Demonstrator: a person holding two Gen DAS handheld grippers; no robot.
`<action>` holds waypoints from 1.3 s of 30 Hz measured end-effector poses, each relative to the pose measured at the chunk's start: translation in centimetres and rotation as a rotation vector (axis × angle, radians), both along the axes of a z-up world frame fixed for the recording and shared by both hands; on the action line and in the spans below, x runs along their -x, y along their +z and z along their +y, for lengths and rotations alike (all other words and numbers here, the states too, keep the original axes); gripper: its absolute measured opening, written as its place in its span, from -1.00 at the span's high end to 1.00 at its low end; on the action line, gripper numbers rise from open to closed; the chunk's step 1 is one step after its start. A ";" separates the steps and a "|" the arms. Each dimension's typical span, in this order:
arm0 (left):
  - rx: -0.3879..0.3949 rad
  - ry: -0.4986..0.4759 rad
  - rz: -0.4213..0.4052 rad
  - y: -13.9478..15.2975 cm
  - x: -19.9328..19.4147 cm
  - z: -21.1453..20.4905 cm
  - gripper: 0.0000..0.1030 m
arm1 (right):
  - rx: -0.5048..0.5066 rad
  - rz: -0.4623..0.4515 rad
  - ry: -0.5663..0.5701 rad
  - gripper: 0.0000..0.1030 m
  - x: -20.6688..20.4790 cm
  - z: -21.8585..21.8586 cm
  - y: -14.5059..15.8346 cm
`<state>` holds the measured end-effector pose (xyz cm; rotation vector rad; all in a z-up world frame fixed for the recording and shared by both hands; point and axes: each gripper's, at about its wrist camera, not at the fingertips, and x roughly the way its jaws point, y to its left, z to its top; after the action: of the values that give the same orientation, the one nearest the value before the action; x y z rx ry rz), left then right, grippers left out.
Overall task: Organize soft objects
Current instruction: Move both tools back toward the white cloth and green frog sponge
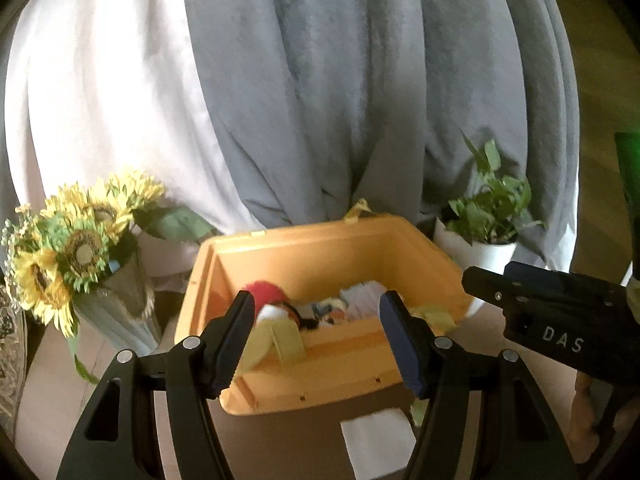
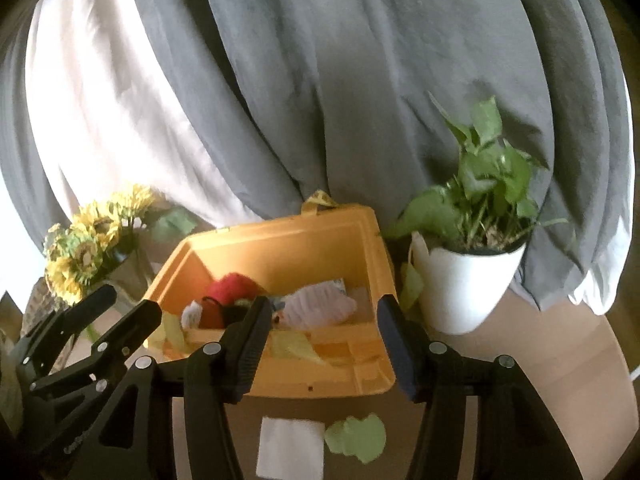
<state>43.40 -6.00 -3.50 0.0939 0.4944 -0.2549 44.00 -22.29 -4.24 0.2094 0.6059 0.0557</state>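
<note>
An orange plastic bin [image 1: 320, 264] [image 2: 288, 252] stands on the tabletop and holds soft things. Inside are a red plush toy [image 1: 266, 294] [image 2: 232, 288], a white knitted cloth [image 1: 364, 300] [image 2: 320, 306] and a yellow-green cloth [image 1: 276, 340] [image 2: 296, 346] draped at the near wall. My left gripper [image 1: 320, 340] [image 2: 130, 302] hovers open at the bin's near rim with nothing between its pads. Beside it on the right, my right gripper [image 2: 322, 348] [image 1: 492, 286] is open too and holds nothing.
A white square of cloth [image 1: 376, 440] [image 2: 290, 448] and a pale green piece [image 2: 356, 436] lie on the table before the bin. Sunflowers in a vase [image 1: 80, 248] [image 2: 84, 252] stand left, a potted plant [image 1: 484, 240] [image 2: 468, 280] right. Grey and white curtains [image 1: 320, 80] hang behind.
</note>
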 end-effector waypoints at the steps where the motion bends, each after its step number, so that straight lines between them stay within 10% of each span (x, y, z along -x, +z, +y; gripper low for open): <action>1: -0.006 0.001 0.004 -0.2 0.2 -0.1 -0.25 | 0.001 0.010 0.001 -0.10 0.3 0.0 -0.3; 39: -0.048 -0.173 0.377 -12.6 -0.1 -3.1 -0.24 | -0.042 0.348 0.055 -0.29 0.2 -1.5 -12.3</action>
<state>43.47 -9.07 -16.13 0.1364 0.8688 -0.4343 43.83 -23.79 -16.56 0.2450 0.9578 0.0859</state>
